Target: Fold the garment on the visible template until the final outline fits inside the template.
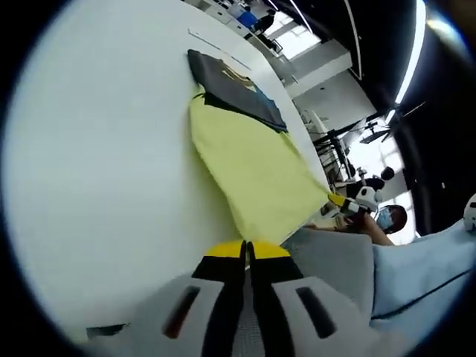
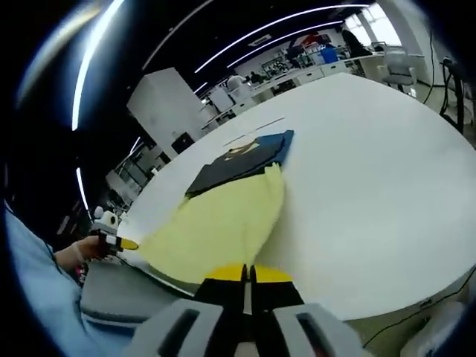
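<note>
The yellow garment (image 1: 256, 167) is seen flat on the white table (image 1: 97, 171), its far end under a dark template (image 1: 234, 85). Both grippers (image 1: 247, 253) (image 2: 245, 277) are closed, empty. Folding is judged unstarted; an edge must be gripped.

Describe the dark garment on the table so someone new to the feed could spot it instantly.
Start with the big white table. On it lies a pale yellow cloth running away from the near edge. At that cloth's far end sits the dark folded garment, charcoal with a blue edge and a small tan mark, the only dark item on the tabletop.
</note>
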The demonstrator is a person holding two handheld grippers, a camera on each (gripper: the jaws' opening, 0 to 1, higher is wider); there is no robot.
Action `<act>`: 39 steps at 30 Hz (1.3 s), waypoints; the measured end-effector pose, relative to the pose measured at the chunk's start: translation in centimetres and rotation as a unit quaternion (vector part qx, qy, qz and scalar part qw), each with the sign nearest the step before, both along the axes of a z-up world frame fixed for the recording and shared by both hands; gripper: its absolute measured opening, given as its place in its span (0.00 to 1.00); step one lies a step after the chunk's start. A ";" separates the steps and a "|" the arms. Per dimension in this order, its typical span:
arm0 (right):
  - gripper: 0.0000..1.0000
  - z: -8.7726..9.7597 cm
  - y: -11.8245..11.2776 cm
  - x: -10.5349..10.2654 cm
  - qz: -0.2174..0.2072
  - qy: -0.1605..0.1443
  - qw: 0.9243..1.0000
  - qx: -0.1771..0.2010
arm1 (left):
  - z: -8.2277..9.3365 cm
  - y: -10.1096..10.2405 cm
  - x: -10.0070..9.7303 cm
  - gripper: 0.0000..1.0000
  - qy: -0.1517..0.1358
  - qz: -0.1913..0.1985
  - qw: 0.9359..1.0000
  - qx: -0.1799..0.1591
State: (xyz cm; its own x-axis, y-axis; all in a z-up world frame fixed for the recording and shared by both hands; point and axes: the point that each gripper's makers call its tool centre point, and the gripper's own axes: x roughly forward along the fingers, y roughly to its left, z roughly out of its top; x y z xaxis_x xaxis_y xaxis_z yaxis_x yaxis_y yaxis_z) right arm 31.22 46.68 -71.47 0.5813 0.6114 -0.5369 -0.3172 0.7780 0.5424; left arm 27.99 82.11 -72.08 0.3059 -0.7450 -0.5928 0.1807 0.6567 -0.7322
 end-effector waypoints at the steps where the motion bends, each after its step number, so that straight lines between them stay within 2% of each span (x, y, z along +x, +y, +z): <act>1: 0.00 0.0 0.0 -0.2 0.000 0.001 1.000 0.000 | 0.0 0.0 -0.1 0.00 0.003 -0.001 1.000 -0.002; 12: 0.00 -0.8 -0.3 -2.4 -0.011 0.024 1.000 0.013 | -0.6 -0.6 -2.2 0.00 0.050 -0.022 0.998 0.012; 18: 0.00 -1.3 -0.5 -2.9 -0.019 0.036 0.999 0.020 | -1.0 -0.5 -2.4 0.00 0.057 -0.031 0.998 0.016; 25: 0.00 -1.2 -0.4 -2.6 -0.016 0.038 0.999 0.020 | -0.6 -0.1 -1.8 0.00 0.052 -0.023 0.998 0.008; 29: 0.00 -0.9 -0.5 -2.2 -0.016 0.038 0.999 0.023 | 0.5 -0.2 -1.0 0.00 0.038 -0.004 0.999 -0.008; 34: 0.00 -0.7 -0.6 -1.6 -0.013 0.039 0.999 0.023 | 0.7 -0.3 -0.6 0.00 0.032 -0.003 0.999 -0.006; 39: 0.00 0.1 -0.4 -1.1 -0.016 0.027 0.999 0.027 | 1.5 -0.5 0.3 0.00 0.006 0.000 1.000 -0.009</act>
